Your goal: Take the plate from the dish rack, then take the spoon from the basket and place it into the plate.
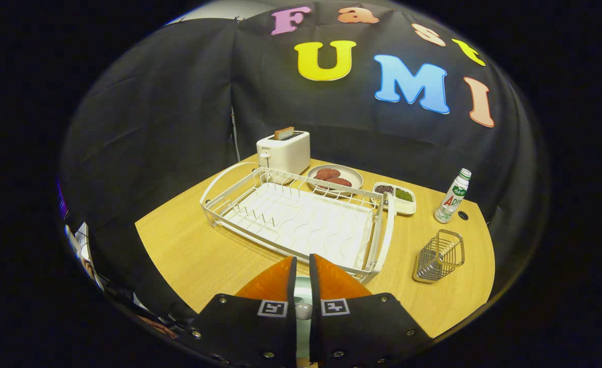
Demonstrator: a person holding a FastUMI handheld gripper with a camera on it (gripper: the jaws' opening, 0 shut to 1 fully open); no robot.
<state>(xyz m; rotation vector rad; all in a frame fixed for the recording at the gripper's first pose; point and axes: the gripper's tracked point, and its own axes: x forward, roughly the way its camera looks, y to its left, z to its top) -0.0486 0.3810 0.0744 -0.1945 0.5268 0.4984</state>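
Observation:
My gripper (302, 261) hangs over the near edge of the wooden table (188, 255), its fingers drawn almost together with only a narrow slit between them. In that slit sits a small grey rounded piece, the spoon (304, 311), which both fingers appear to pinch. Under it, through the same slit, shows a strip of a pale green plate (301, 340); the fingers hide the rest of it. Just beyond the fingertips lies the white wire dish rack (229, 202) with no dish in it. The wire basket (440, 255) stands to the right of the rack and holds nothing.
Behind the rack stand a white toaster (284, 151) with a slice of bread, a plate of reddish patties (335, 177) and a small two-part tray (394, 197). A white bottle (452, 203) stands at the far right. Black cloth walls close in the table.

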